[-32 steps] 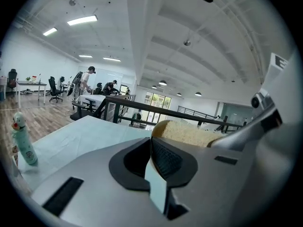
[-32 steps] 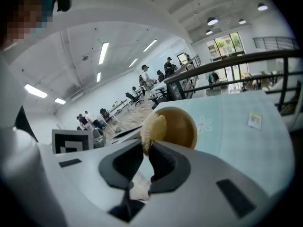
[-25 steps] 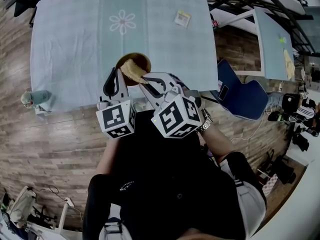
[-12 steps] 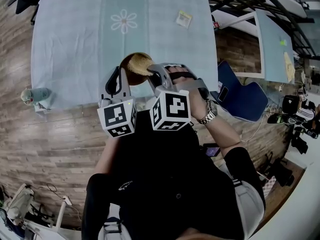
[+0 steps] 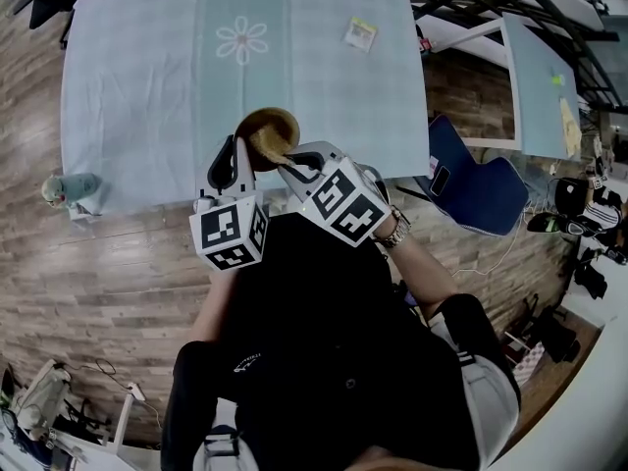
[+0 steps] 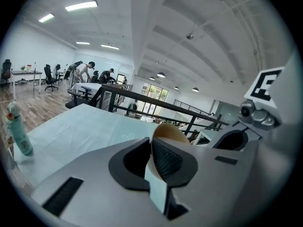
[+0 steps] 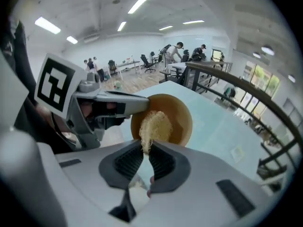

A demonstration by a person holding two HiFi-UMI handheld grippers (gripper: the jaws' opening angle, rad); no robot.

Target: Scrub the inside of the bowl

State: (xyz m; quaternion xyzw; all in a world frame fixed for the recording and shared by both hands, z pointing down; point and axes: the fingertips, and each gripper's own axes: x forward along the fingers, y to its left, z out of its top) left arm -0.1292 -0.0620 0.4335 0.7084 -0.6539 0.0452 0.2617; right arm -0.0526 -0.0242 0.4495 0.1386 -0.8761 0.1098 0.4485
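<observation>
Over pale blue tablecloth (image 5: 137,77), mid-frame near its lower edge: tan bowl (image 5: 278,121), rim pinched by left gripper (image 6: 150,148). Right gripper (image 7: 145,151) clamped on fibrous scrubber (image 7: 154,124) inside bowl. Bowl's lower part hidden behind jaws.

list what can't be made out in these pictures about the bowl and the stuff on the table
1. Centre of the bowl inside: in the right gripper view, the scrub pad held by the right gripper covers it; too small in the head view.
2. Bowl's lower wall: in the left gripper view, hidden behind the left gripper clamped on its rim.
3. Print on the packet on the table: head view, too small.
</observation>
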